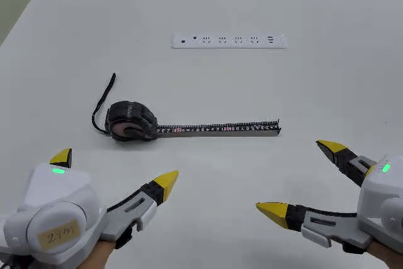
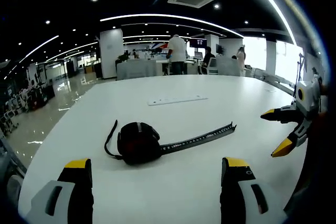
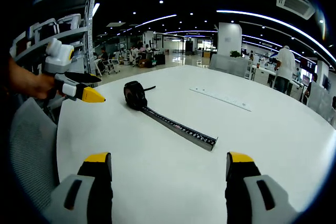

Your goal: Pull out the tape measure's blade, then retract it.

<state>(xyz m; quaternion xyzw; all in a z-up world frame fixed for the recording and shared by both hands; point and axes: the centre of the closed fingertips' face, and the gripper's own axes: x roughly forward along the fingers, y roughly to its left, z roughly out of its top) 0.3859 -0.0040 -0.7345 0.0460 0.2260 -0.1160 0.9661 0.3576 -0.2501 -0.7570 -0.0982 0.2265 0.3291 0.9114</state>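
Nearest me, my left gripper (image 1: 115, 167) is held at the near left of the white table (image 1: 327, 86), with its yellow-tipped jaws spread wide and nothing between them. My right gripper (image 1: 297, 177) is at the near right, jaws likewise wide apart and empty. Neither touches anything on the table, and both sit well short of the work.

Beyond the left gripper, left of centre, lies the tape measure (image 1: 131, 121), which has a black case with a reddish face. Its blade (image 1: 217, 129) is drawn out and runs to the right across the table, with the end hook at the far right of the run. The blade lies unsupported by either gripper. A black wrist strap (image 1: 101, 102) loops off the left side of the case and trails away toward the far side.

Farther on, well apart from the blade and roughly parallel to it, a white power strip (image 1: 228, 41) lies flat on the table.

Past the table's far edge, the left gripper view shows an open office — a person in a white top (image 2: 177, 51) stands among desks under long ceiling light strips (image 2: 173, 18).
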